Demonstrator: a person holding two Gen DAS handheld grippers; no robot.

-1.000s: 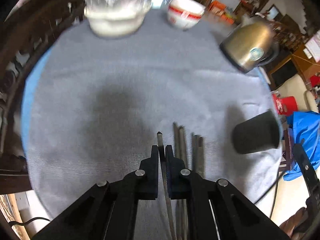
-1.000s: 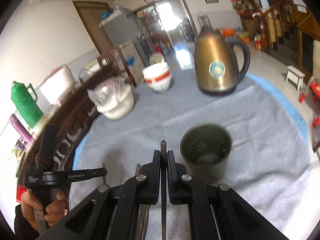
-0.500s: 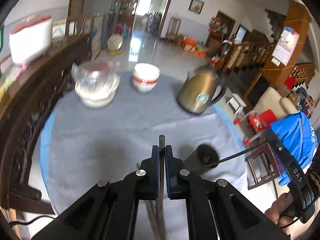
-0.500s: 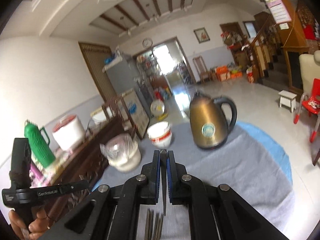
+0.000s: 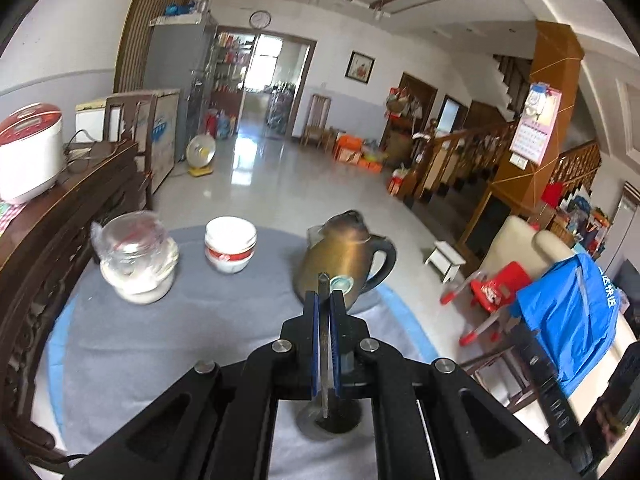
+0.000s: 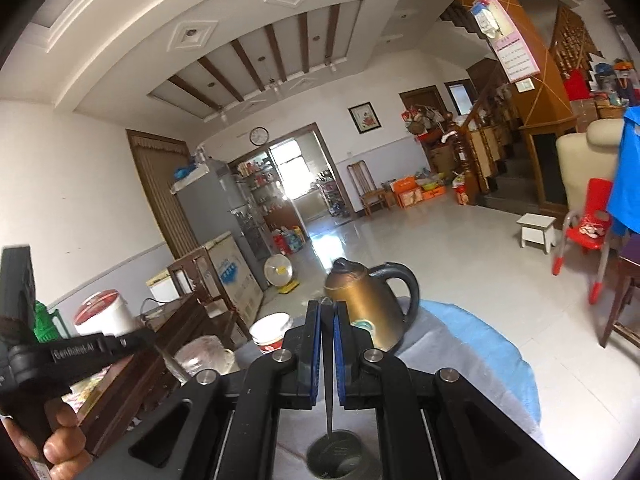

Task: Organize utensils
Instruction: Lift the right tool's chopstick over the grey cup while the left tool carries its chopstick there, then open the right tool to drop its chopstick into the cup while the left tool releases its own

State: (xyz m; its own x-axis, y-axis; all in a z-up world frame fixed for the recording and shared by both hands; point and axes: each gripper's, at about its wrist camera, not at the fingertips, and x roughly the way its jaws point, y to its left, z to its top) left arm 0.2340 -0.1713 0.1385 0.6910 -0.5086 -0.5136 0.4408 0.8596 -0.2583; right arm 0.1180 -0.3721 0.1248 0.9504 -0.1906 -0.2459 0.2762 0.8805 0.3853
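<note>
L gripper is pinched on a thin metal chopstick, blue pads tight to either side. The stick runs down btwn the fingers; its blunt top pokes out just above the fingertips and its lower end hangs at the mouth of a dark cup standing on the grey tablecloth. Most of the cup is hidden behind the gripper body, only rim and part of the inside show. Can't tell if the tip touches the cup.

R gripper is likewise clamped on a second chopstick, dark, slim, tapering to a point. The point sits just over the cup, which is cut off by the frame bottom; faint embossed marks inside it, unreadable.

In the right wrist view the other gripper's handle crosses at left, lettering reads approx "GenRobot.AI", held by the person's hand, partly cropped.

Gold kettle w/ black handle stands far side of the cloth, round teal sticker on it half hidden by the fingertips, text too small. White bowls w/ red band stacked near it, print illegible. Clear wrapped bowl is blurred. Pink wall calendar, writing unreadable. Blue garment at right has white characters, cut off.
</note>
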